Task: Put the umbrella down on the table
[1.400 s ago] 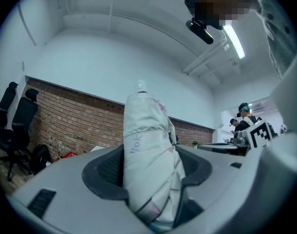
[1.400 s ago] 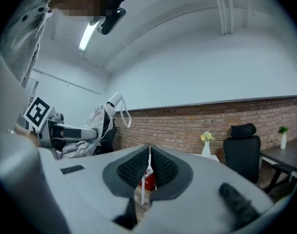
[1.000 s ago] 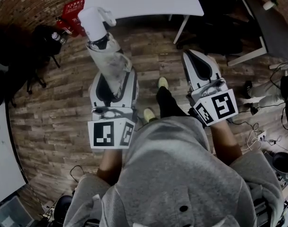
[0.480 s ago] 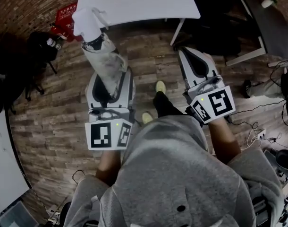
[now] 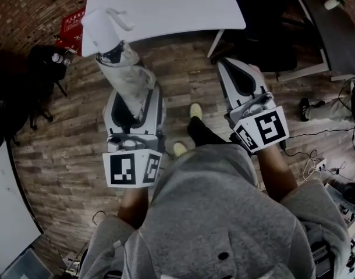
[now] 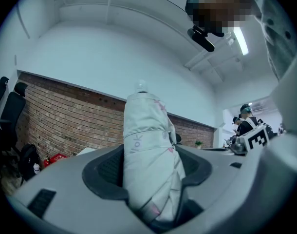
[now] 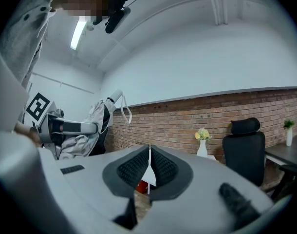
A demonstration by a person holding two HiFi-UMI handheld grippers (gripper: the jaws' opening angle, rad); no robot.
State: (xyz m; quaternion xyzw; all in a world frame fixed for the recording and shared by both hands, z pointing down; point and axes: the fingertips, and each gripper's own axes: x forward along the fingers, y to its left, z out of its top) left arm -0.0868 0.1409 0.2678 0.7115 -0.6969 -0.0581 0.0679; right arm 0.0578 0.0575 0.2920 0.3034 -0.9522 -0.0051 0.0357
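While the folded umbrella [image 5: 126, 77] sits clamped in the left gripper [image 5: 134, 104], whose jaws press in on the lower part of its soft white fabric, it has not yet reached the table [image 5: 166, 7]. From the head view its handle end overlaps the table's near left corner, but most of its length hangs over the wooden floor [image 5: 61, 144] on the near side of the table. I cannot tell whether the handle is higher than the tabletop. The right gripper [image 5: 240, 77] waits off the table's near edge, close to its leg, with its jaws pressed together on nothing.

The main risk, as I judge it, is letting go too soon: opened at this spot, the jaws would drop the umbrella on the floor beside the table. The hold is also low on a loose, squashy bundle, so tipping it flat could let the long upper part swing or slide through the pads. Carried forward too low, the handle end could knock the table's edge, and the wrist strap [image 5: 124, 20] could catch on that corner. Laid close to the near edge, a round bundle like this may roll off.
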